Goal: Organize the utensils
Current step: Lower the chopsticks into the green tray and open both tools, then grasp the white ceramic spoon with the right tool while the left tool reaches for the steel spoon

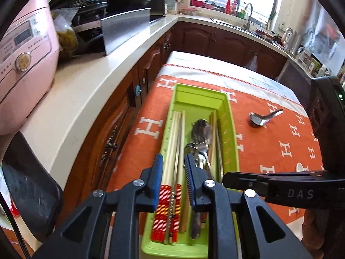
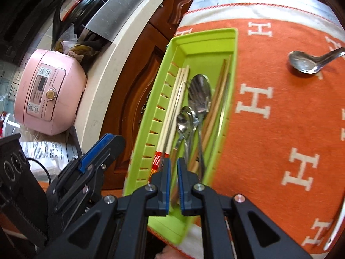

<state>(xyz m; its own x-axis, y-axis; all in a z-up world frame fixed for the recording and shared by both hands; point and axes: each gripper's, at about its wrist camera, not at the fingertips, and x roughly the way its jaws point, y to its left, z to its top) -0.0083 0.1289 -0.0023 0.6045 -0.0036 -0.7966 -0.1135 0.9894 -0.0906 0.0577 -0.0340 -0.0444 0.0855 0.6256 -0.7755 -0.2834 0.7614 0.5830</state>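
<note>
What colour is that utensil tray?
Lime green tray, seen best from the right wrist.

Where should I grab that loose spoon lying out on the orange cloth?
Grip the spoon by its handle, probably coming from above with the right gripper. The bowl is wide, rounded and lies on the cloth, while the narrow handle angles up off it, leaving room for the fingers either side.

Left wrist view: close above the near end of the green tray (image 1: 228, 116), facing steeply down along it toward the far counter. Right wrist view: same tray (image 2: 234, 69), close, from its right, tilted. Shared: tray, orange cloth (image 1: 269, 142) (image 2: 269, 129), loose spoon (image 1: 262, 117) (image 2: 310, 61), pink cooker (image 1: 23, 64) (image 2: 47, 95).
</note>
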